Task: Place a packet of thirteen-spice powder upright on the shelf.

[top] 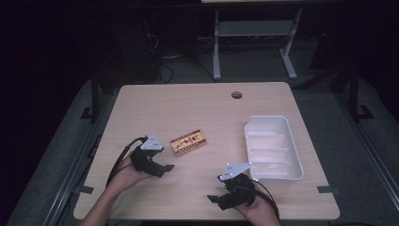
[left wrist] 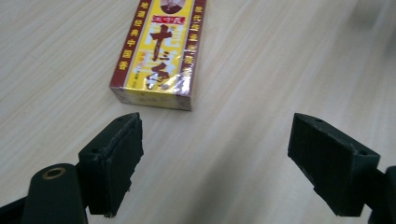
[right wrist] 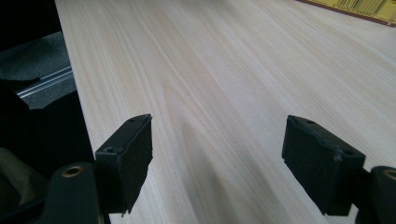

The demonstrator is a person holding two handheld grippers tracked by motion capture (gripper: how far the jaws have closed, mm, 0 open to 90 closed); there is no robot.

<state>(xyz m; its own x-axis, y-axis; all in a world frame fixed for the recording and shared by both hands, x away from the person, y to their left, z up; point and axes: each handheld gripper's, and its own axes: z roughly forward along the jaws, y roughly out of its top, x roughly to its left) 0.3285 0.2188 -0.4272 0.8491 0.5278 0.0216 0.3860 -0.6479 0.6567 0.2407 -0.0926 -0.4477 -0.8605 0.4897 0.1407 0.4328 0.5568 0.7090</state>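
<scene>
A small yellow and dark red box (top: 188,142) with printed characters lies flat near the middle of the wooden table (top: 188,108). In the left gripper view the box (left wrist: 156,51) lies just beyond the jaws and a little to their left. My left gripper (top: 164,165) (left wrist: 217,163) is open, with nothing between its jaws. Near the table's front edge, my right gripper (top: 215,188) (right wrist: 217,158) is also open over bare wood and points left. One edge of the box (right wrist: 369,7) shows at the top right of the right gripper view.
A white rectangular tray (top: 292,155) with a ribbed floor stands on the right side of the table, close to the right gripper. A round cable hole (top: 236,94) sits near the far edge. A desk frame (top: 254,33) stands on the floor beyond the table.
</scene>
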